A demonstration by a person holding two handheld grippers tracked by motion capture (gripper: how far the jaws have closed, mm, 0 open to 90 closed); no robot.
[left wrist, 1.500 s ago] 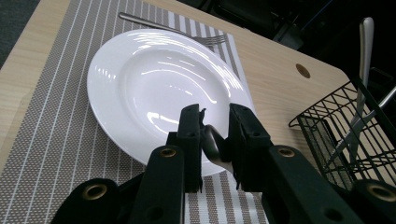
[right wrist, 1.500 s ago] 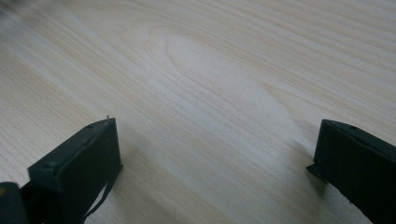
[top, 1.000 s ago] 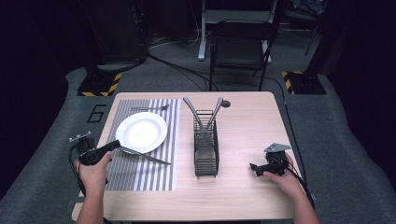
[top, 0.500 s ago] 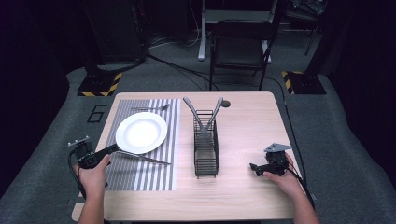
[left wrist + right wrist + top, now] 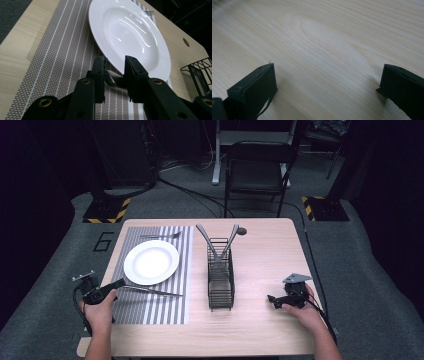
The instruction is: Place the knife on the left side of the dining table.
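Left gripper (image 5: 113,72) has its jaws close together with a metal utensil handle (image 5: 113,79) between them, just short of the white plate (image 5: 130,32) rim; jaws have just been opening slightly, pad contact too dark to confirm. The utensil (image 5: 150,291) lies flat on the striped placemat (image 5: 165,312), its far end too thin to identify. Right gripper (image 5: 327,82) jaws wide apart over bare table (image 5: 324,37), tips cut off.

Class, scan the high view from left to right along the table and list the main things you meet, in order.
Left hand-held gripper → white plate → black wire rack → right hand-held gripper.
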